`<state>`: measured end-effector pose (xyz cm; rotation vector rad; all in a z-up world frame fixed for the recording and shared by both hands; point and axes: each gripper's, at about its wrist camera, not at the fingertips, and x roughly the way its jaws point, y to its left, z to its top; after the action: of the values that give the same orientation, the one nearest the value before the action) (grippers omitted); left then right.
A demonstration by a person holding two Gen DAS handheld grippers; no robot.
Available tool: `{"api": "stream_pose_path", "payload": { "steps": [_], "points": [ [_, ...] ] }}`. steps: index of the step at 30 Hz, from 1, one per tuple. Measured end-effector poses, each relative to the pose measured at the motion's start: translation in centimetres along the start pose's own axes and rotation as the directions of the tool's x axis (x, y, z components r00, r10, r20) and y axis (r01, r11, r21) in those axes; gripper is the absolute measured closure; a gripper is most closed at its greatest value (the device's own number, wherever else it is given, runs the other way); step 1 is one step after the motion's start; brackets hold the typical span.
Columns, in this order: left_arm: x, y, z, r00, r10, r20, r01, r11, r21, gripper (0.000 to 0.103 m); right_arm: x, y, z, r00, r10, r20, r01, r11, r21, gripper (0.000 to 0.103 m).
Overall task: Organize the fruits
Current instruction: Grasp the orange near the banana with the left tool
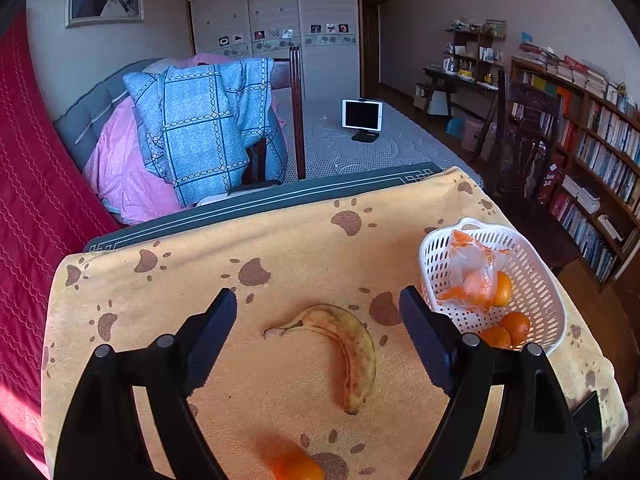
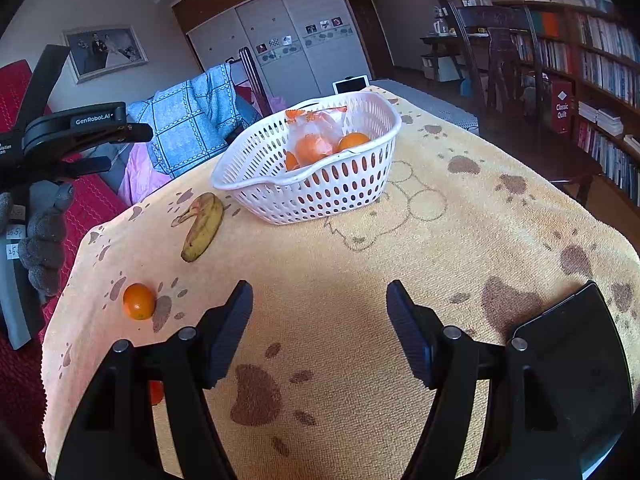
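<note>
A spotted yellow banana (image 1: pixel 344 350) lies on the paw-print towel (image 1: pixel 280 264), in front of and between the fingers of my open, empty left gripper (image 1: pixel 318 308). A loose orange (image 1: pixel 296 468) lies below it, blurred. A white basket (image 1: pixel 540 280) to the right holds several oranges (image 1: pixel 516 326) and a bagged one (image 1: pixel 476 276). In the right wrist view the basket (image 2: pixel 320 196), banana (image 2: pixel 202 226) and loose orange (image 2: pixel 138 301) lie ahead and left of my open, empty right gripper (image 2: pixel 320 304). The left gripper body (image 2: pixel 72 132) hovers at far left. Another orange (image 2: pixel 156 392) peeks from behind my right gripper's left finger.
A black flat object (image 2: pixel 572 352) lies on the towel at the right, near the table edge. A chair draped with blue cloth (image 1: pixel 208 124) stands behind the table. A bed with a tablet (image 1: pixel 362 115) and bookshelves (image 1: pixel 592 140) are beyond.
</note>
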<state>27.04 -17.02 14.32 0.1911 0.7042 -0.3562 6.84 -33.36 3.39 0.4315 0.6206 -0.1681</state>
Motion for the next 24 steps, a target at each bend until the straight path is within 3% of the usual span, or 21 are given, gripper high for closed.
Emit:
{"api": "stream_pose_path", "payload": {
  "steps": [15,19,24],
  "points": [
    [0.7,4.7,-9.9,0.981,0.051,-0.188,-0.058,0.998,-0.035,0.02,0.3,0.3,0.1,1.0,-0.001,-0.006,0.001,1.0,-0.019,0.032],
    [0.9,4.9,-11.7,0.975,0.016,-0.22,-0.028,0.998,-0.048,0.02,0.3,0.3,0.0,1.0,-0.008,-0.003,0.008,1.0,-0.02,0.032],
    [0.2,4.5,-12.6,0.979,-0.026,-0.204,0.015,0.998,-0.058,0.02,0.4,0.3,0.0,1.0,-0.018,-0.006,0.018,1.0,-0.022,0.032]
  ]
}}
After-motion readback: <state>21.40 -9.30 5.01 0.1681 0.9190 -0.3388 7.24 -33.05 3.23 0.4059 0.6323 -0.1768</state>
